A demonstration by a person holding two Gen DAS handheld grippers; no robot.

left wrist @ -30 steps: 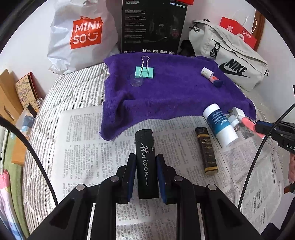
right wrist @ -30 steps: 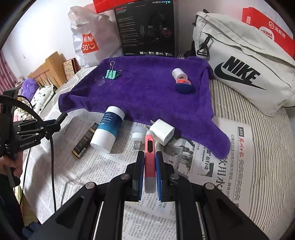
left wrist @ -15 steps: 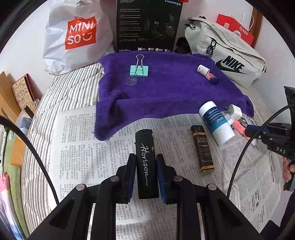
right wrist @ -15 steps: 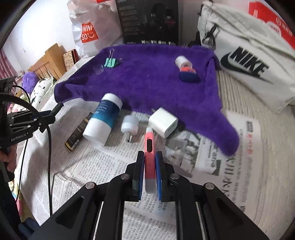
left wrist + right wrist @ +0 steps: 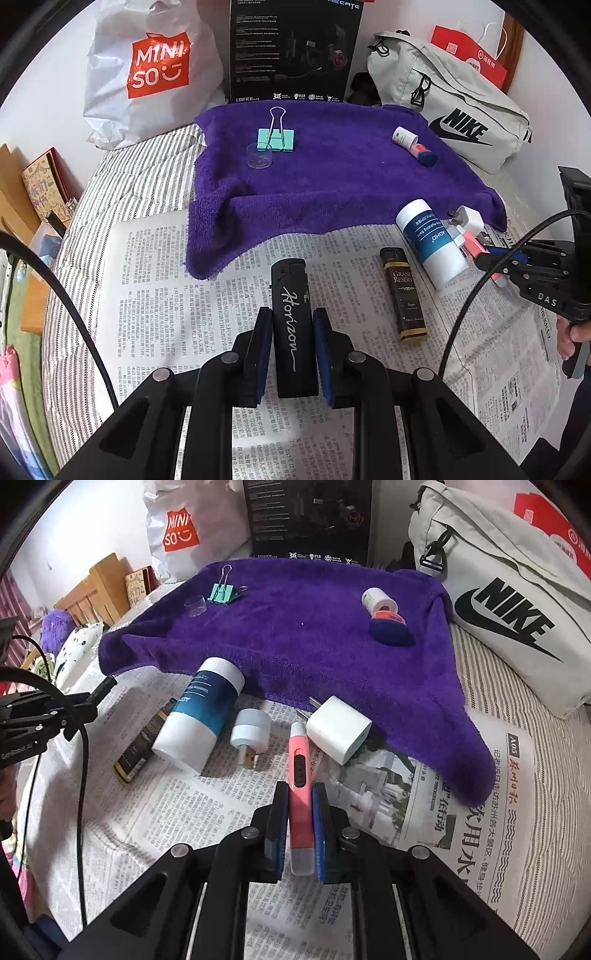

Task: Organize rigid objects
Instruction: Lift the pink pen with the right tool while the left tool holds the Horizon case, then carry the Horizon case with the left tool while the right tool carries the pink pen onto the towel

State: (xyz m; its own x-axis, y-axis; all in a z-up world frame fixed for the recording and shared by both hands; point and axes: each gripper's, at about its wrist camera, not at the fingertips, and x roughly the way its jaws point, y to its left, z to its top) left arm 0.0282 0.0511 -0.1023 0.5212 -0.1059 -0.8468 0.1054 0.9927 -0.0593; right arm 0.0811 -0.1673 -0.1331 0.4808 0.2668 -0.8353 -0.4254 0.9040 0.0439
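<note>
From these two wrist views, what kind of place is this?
Most likely a bedroom: the work surface looks like a bed with a striped sheet, covered by newspaper and a purple towel. A wooden headboard and shopping bags against the wall fit a home, not a lab.

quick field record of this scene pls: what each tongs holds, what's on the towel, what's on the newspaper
left tongs: shut on black lighter
right tongs: shut on pink pen-like tool
on purple towel: green binder clip, clear cap, white-and-blue tube
on newspaper: blue-and-white bottle, white charger plug, small USB light, gold-and-black lighter
behind: Nike bag, Miniso bag, black box
</note>
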